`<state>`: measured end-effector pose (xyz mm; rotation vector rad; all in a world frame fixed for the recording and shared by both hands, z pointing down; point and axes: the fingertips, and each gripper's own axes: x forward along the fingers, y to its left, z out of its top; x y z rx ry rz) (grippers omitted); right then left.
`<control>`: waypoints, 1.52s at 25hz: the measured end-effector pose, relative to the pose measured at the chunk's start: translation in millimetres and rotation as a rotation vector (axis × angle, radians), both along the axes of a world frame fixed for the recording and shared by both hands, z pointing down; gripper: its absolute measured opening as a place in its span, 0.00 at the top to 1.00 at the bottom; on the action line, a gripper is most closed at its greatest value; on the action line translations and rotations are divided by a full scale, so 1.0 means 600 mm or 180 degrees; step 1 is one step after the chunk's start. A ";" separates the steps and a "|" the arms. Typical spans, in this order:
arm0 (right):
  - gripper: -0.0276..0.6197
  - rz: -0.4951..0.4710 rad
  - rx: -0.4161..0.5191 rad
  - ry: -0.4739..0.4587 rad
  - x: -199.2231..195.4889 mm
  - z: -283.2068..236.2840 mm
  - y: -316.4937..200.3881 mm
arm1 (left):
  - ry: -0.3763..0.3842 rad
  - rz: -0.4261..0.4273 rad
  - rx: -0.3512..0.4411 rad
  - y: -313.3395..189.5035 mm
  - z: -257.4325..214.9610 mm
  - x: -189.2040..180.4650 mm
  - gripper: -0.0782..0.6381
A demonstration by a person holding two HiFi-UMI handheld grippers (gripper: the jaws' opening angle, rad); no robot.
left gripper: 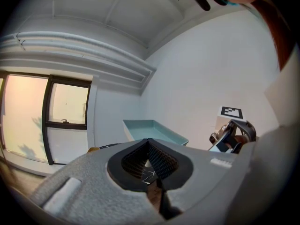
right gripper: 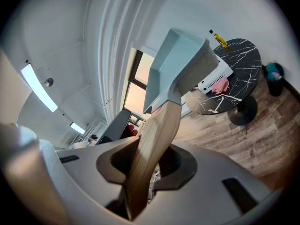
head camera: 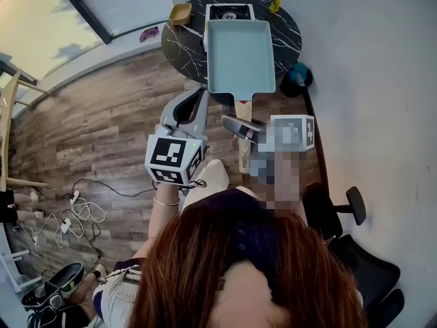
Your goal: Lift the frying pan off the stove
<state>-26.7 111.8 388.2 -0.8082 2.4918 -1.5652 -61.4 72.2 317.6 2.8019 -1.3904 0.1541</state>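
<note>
Above the table [head camera: 181,46], the right gripper [head camera: 237,126] has its jaws clenched on the frying pan's [head camera: 240,55] wooden handle [right gripper: 151,144]. Stiff and probably front-heavy, the pan needs a firm hold there. The left gripper [head camera: 198,98] seems closed on nothing.

A person with long reddish-brown hair [head camera: 239,265] wears a dark purple top [head camera: 232,200], pale shorts [head camera: 119,296] and a thin bracelet [head camera: 166,201]. The left claw [left gripper: 149,159] and right claw [right gripper: 149,161] are smooth moulded grey with dark ridged inner pads; each carries a white cube [head camera: 174,157] printed with black square markers.
</note>
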 end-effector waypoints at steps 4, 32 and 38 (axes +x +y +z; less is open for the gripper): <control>0.80 -0.0010 0.0013 0.0013 0.001 0.000 0.016 | -0.0015 -0.0010 0.0010 0.014 -0.001 0.001 0.87; 0.80 0.0021 0.0084 0.0084 0.032 -0.005 0.078 | -0.0015 -0.0034 0.0032 0.052 0.000 0.026 0.87; 0.80 0.0024 0.0077 0.0085 0.032 -0.004 0.078 | -0.0011 -0.0025 0.0019 0.049 0.002 0.026 0.87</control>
